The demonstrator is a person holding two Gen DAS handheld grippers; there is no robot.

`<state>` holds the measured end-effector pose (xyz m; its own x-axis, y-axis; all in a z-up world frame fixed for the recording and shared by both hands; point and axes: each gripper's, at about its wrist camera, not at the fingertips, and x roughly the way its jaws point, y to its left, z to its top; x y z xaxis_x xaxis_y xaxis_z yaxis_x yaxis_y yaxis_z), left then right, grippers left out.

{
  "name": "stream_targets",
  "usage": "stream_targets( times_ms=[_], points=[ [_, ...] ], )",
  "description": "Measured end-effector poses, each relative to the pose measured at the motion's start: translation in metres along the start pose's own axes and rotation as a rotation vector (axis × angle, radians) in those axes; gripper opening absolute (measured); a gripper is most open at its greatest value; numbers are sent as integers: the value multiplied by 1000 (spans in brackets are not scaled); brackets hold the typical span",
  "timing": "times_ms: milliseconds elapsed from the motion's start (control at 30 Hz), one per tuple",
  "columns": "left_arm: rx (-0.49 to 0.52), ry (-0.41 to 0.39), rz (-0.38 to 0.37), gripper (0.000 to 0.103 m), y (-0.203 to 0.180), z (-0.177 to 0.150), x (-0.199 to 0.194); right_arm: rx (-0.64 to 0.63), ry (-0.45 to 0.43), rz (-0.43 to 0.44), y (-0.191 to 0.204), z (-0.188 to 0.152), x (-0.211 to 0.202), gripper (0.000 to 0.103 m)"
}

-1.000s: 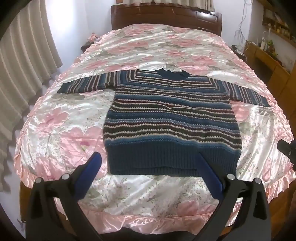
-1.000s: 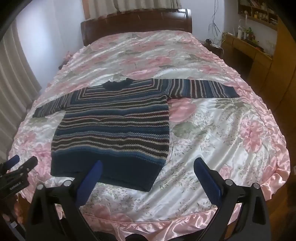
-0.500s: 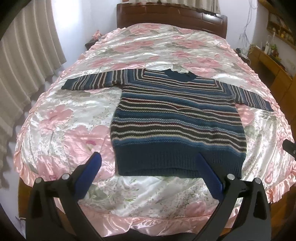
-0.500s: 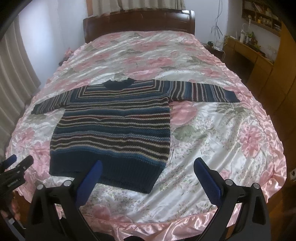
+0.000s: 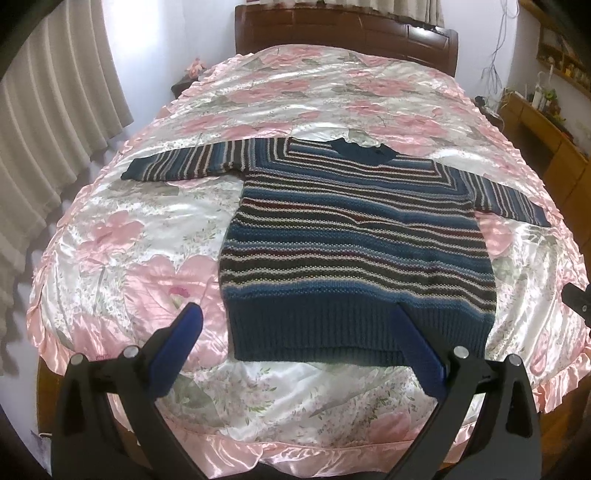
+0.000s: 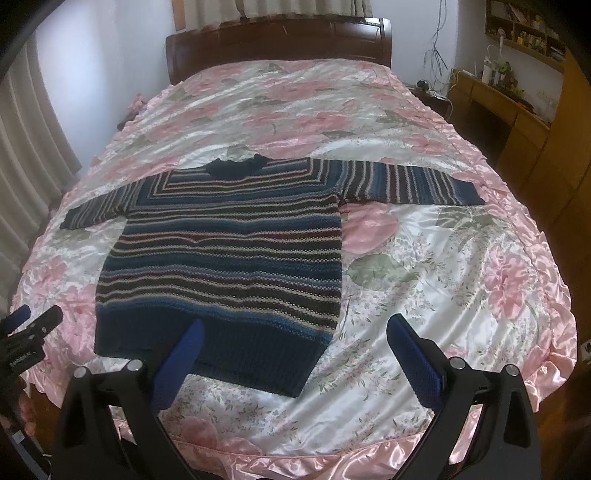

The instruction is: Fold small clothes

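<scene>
**Striped sweater laid flat on satin bed, both tools held wide**

While two hand-held tongs hover over the foot of the bed, a striped knit sweater (image 5: pixel 354 236) lies spread face up on a pink floral satin bedspread (image 5: pixel 122 236), its sleeves stretched out to either side and its dark ribbed hem nearest the foot. The left gripper (image 5: pixel 295 332) hangs over the hem with its blue-padded fingers (image 5: pixel 177 347) released and far apart, grasping nothing. The right gripper (image 6: pixel 291 347) is likewise spread and empty, one finger over the sweater's lower corner and the other over bare bedspread to the side. Neither tool touches the cloth. Beyond the collar, a dark wooden headboard (image 6: pixel 277 44) closes off the bed, pale curtains (image 5: pixel 48 122) hang along one side, and a wooden desk (image 6: pixel 495 99) stands at the other. Open wall shelves (image 6: pixel 524 33) above the desk hold small items too blurred to identify.
</scene>
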<state>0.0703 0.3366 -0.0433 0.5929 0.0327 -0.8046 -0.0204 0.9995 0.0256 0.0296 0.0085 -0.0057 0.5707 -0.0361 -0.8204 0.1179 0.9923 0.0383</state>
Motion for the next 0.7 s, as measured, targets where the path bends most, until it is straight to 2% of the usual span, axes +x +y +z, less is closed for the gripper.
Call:
stream_targets(
  times_ms=[700],
  points=[
    [33,2,6,100,-12,6,7,1,34,8,-6,3,25,99]
  ],
)
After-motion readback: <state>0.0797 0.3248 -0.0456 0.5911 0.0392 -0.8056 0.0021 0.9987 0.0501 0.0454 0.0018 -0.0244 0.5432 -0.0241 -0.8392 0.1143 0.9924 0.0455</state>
